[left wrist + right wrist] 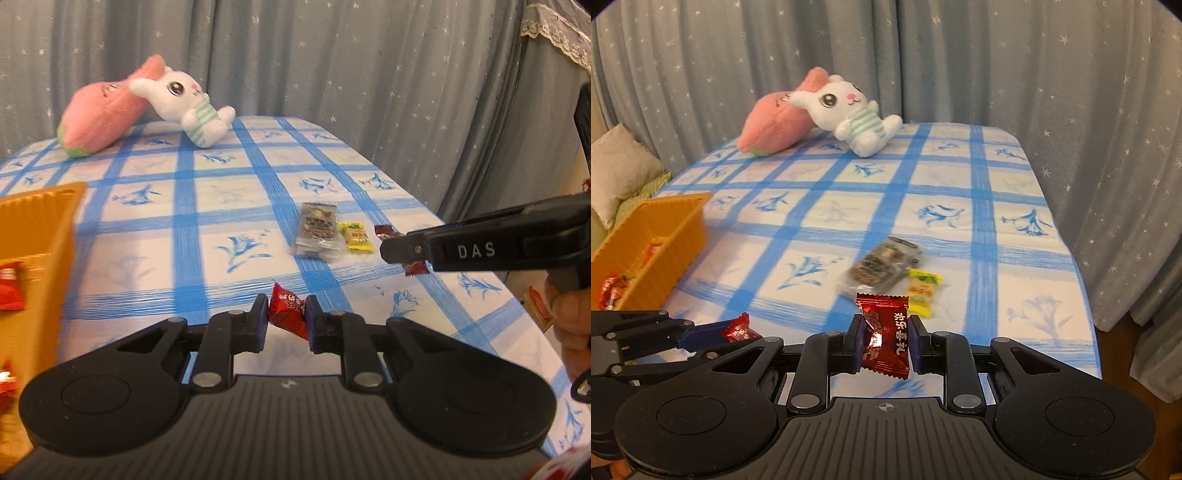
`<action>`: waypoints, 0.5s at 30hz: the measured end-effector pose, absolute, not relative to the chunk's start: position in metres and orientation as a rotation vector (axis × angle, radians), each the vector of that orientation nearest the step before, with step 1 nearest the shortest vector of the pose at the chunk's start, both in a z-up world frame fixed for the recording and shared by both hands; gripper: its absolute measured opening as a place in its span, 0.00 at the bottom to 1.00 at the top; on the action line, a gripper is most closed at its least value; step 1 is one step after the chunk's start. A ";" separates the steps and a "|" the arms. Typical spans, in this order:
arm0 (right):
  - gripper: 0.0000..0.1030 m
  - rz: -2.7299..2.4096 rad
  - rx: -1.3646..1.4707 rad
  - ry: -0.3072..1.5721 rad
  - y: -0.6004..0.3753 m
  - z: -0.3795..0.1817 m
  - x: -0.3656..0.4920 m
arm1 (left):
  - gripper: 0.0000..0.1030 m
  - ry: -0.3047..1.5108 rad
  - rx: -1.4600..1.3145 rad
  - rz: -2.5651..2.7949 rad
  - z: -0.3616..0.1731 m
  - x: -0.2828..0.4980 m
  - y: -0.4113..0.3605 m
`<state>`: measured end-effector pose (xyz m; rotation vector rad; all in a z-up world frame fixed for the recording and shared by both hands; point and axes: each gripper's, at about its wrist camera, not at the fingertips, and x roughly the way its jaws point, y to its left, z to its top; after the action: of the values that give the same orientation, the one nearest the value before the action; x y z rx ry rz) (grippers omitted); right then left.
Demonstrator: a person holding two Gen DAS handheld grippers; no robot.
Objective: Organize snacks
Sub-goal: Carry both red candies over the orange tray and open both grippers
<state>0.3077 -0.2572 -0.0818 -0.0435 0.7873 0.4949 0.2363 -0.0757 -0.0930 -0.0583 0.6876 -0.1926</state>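
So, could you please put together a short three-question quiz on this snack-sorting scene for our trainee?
1. True or false: both grippers are empty.
2. Which container already holds red snacks? A) glass jar B) orange basket C) white bowl
3. Name one snack lying loose on the checked cloth.

Key:
1. False: the left gripper pinches a bright red candy, and the right gripper pinches a dark red candy.
2. B
3. The yellow candy, or the grey snack pack.

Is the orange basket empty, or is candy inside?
Not empty. The orange basket holds red-wrapped candies in its near end; the rest is hidden by its wall.
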 end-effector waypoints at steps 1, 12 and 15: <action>0.24 0.498 -0.041 0.782 -0.254 -0.078 0.302 | 0.18 0.683 -0.055 -0.188 -0.088 0.231 -0.072; 0.24 0.582 0.008 0.696 -0.193 -0.037 0.231 | 0.18 0.655 -0.057 -0.134 -0.036 0.176 -0.010; 0.24 0.620 0.012 0.678 -0.170 -0.030 0.216 | 0.18 0.651 -0.054 -0.110 -0.024 0.165 0.009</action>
<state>0.2163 -0.1696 -0.0303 0.0115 0.6784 0.6204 0.1647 0.0092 -0.0240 -0.0544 0.6515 -0.1096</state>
